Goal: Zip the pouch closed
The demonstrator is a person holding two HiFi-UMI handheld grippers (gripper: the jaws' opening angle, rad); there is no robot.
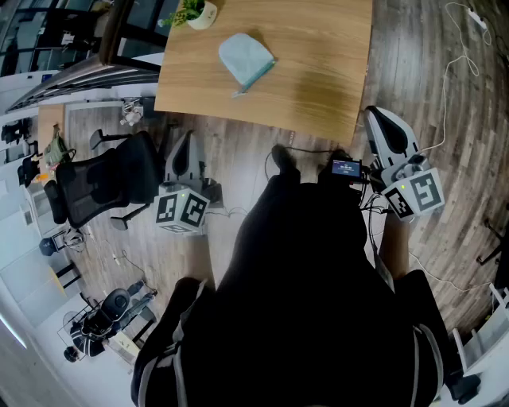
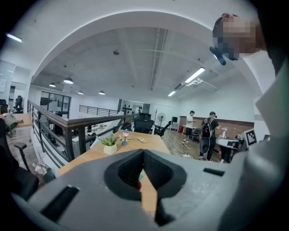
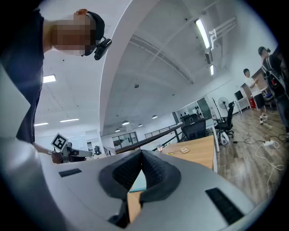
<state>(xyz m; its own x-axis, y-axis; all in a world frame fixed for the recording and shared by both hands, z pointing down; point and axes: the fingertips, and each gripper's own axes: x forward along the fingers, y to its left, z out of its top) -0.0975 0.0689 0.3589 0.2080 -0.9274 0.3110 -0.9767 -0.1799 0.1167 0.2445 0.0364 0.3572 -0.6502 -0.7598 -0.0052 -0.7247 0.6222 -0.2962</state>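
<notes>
A light blue pouch [image 1: 246,60] lies flat on the wooden table [image 1: 318,75], toward its far side. Both grippers are held low in front of the table's near edge, well short of the pouch. My left gripper [image 1: 184,141] is at the left with its jaws together and nothing in them. My right gripper [image 1: 379,118] is at the right, also shut and empty. In the left gripper view the closed jaws [image 2: 143,154] hide most of the table. Behind the closed jaws [image 3: 142,154] of the right gripper view a strip of the pouch [image 3: 139,182] shows.
A small potted plant [image 1: 199,12] stands at the table's far left corner. A black office chair [image 1: 107,187] is on the floor at the left, beside a railing [image 2: 58,124]. Cables [image 1: 457,71] trail over the wooden floor at the right. Two people [image 2: 208,135] stand far off.
</notes>
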